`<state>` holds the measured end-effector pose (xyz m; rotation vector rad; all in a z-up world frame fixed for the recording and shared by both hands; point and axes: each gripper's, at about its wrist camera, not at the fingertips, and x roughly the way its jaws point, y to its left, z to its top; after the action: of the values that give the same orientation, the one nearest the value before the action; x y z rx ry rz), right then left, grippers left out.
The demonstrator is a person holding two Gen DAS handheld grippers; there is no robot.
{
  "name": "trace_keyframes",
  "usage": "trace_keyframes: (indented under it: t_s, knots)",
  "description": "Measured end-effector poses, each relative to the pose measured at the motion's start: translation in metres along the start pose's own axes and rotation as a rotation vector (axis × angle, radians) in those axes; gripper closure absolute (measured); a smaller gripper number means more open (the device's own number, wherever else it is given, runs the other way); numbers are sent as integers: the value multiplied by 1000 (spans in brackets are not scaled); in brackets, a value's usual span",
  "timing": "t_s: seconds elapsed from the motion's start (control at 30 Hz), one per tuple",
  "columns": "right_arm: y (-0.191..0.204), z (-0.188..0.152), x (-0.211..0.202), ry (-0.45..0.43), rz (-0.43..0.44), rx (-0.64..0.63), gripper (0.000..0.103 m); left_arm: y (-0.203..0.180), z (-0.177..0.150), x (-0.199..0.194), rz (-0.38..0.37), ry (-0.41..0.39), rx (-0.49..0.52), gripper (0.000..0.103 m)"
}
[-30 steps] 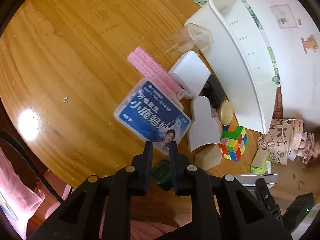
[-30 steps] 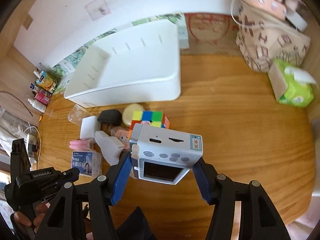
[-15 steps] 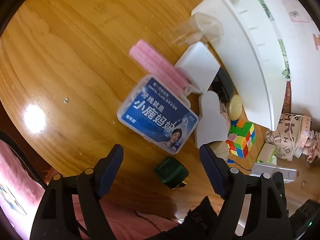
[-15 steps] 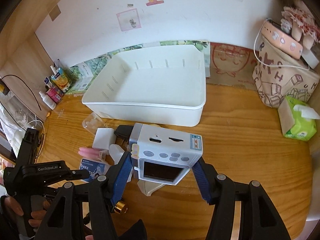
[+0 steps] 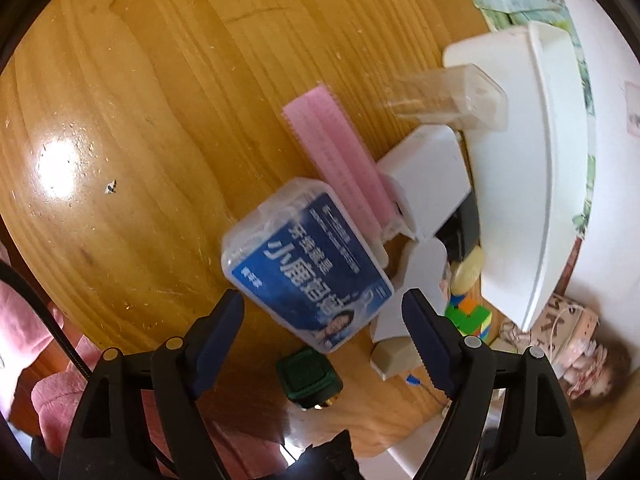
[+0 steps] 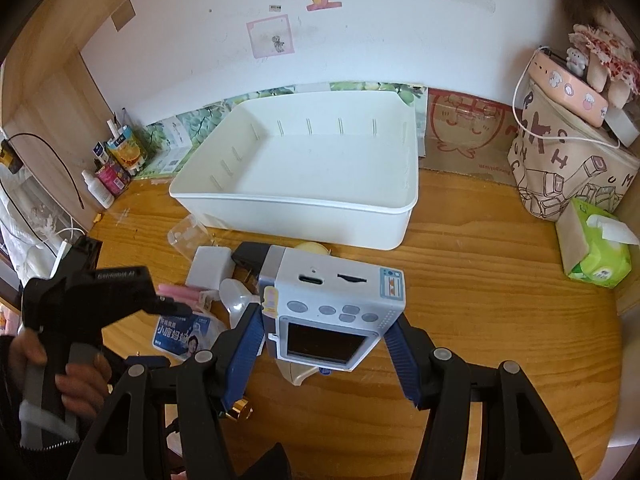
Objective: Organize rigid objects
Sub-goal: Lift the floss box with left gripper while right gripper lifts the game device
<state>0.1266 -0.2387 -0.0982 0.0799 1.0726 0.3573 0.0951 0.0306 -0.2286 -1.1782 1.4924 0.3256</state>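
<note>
A clear box with a blue label (image 5: 308, 264) lies on the wooden table (image 5: 140, 128), against a pink comb-like piece (image 5: 332, 152). My left gripper (image 5: 324, 300) hovers just over the box's near end. Its jaws are opening, with that end between the blue pads, which do not press on it. My right gripper (image 6: 326, 324) is shut on a small white and blue toy camera (image 6: 332, 300), held above the table in front of the empty white tray (image 6: 296, 202). In the right wrist view a hand holds the left gripper over the blue box (image 6: 180, 332).
Around the box lie a clear plastic case (image 5: 448, 96), a white block (image 5: 424, 176), a green cap-like piece (image 5: 310, 374) and a colour cube (image 5: 468, 316). A tissue pack (image 6: 596, 248) and a printed bag (image 6: 568, 168) stand at the right, small bottles (image 6: 116, 164) at the left wall.
The left gripper went from shut to wide open and came down closer over the blue box. The right gripper, still holding the camera, tilted up so that the tray's inside shows.
</note>
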Motion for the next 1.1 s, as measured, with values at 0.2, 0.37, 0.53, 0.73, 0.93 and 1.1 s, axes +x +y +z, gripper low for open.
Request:
trace_keyframes:
  t_s: [0.2,0.37,0.53,0.73,0.93,1.1]
  knots:
    - [-1,-3,-3,0,-19,-12,42,7,5,4,10,2,-68,20]
    - [-3,-3,-4,0,-35,-21,42,11,12,6,11,-3,-115,20]
    - [-6,-2,-4,0,-47,-21,42,5,15,5,28,-17,-125,23]
    - [-7,-3,-4,1,-46,-20,42,8,18,-2,21,-20,-133,25]
    - [-8,-3,-3,3,-42,-12,42,-4,15,-1,23,-2,-28,27]
    - [-10,-2,0,18,-36,-7,42,2,5,-5,43,-3,27,28]
